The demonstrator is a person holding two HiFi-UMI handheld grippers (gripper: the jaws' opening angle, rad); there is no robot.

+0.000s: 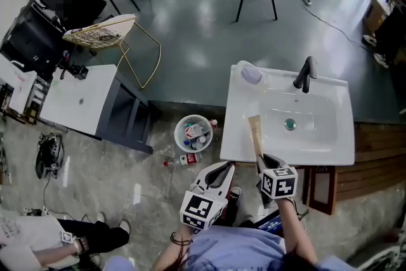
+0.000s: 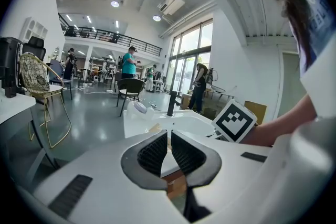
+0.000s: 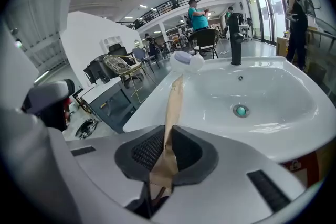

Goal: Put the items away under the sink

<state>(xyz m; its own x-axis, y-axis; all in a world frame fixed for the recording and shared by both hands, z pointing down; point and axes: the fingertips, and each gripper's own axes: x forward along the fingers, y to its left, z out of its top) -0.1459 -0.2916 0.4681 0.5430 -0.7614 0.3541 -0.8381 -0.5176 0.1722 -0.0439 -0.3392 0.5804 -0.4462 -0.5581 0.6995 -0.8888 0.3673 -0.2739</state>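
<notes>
right gripper (image 3: 165, 147): jaws clamped on near end of brown paper strip (image 3: 173, 105); strip's long axis runs straight ahead from jaws, over sink (image 1: 241, 149) left rim. left gripper (image 2: 169, 152): jaws together, empty, just beside, farther from strip.

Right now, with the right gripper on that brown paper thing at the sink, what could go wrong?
The right gripper pinches only the near end of the brown paper packet. It looks thin and floppy, so it may slip or fold.
Its far end points toward the white container on the sink rim; a swing could knock it.
</notes>
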